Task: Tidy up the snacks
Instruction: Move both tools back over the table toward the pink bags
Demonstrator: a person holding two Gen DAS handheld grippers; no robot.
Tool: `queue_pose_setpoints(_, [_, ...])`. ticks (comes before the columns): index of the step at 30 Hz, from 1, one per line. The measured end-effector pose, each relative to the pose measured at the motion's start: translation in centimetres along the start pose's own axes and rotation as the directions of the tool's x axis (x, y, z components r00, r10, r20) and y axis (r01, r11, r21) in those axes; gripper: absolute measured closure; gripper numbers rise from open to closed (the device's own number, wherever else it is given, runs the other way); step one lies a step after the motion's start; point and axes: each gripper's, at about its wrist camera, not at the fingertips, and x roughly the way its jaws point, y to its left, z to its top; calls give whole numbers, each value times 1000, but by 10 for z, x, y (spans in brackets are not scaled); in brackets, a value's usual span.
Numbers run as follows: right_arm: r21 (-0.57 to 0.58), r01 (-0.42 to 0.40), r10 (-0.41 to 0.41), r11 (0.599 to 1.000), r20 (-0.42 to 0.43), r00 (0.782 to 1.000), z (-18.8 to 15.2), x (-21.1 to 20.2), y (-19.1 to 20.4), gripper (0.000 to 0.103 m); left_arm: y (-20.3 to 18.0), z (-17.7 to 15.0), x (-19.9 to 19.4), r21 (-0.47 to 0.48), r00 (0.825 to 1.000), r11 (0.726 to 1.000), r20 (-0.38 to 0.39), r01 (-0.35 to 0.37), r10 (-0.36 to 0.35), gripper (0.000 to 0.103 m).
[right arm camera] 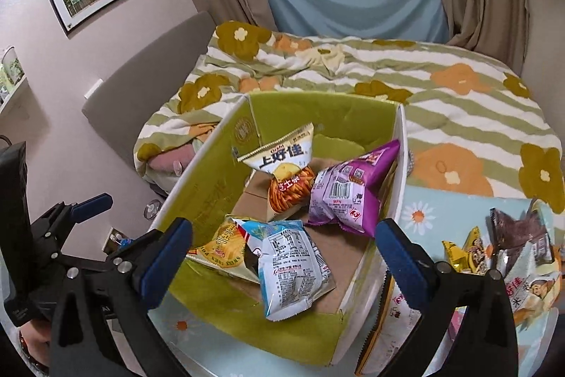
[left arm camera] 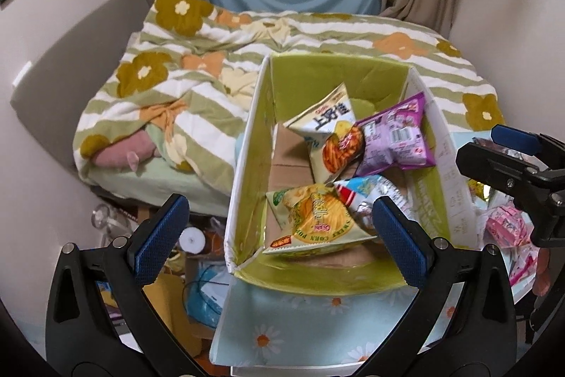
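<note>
An open cardboard box (left arm camera: 247, 165) (right arm camera: 197, 179) with green inner walls holds several snack bags: a white and orange stick-snack bag (left arm camera: 328, 133) (right arm camera: 286, 172), a purple bag (left arm camera: 395, 136) (right arm camera: 349, 193), a yellow corn bag (left arm camera: 314, 218) (right arm camera: 226, 246) and a light-blue bag (left arm camera: 370, 193) (right arm camera: 289, 260). My left gripper (left arm camera: 279, 235) is open and empty over the box's near end. My right gripper (right arm camera: 282, 257) is open and empty above the light-blue bag; it also shows in the left wrist view (left arm camera: 512, 158).
More loose snack bags (right arm camera: 501, 253) (left arm camera: 505, 228) lie on the daisy-print table cover (right arm camera: 423, 211) right of the box. A bed with a striped floral blanket (right arm camera: 388, 76) is behind. Clutter sits on the floor (left arm camera: 183, 271) left of the table.
</note>
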Motion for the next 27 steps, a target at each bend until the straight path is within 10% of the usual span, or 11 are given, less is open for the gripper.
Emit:
queue_pose_setpoints(15, [51, 81, -85, 995, 83, 993, -8, -70, -9, 0, -33, 19, -42, 72, 990, 992, 87, 103, -109, 0])
queue_pose_setpoints(27, [131, 170, -186, 977, 121, 975, -55, -138, -97, 0, -140, 15, -46, 154, 980, 971, 53, 183, -193, 0])
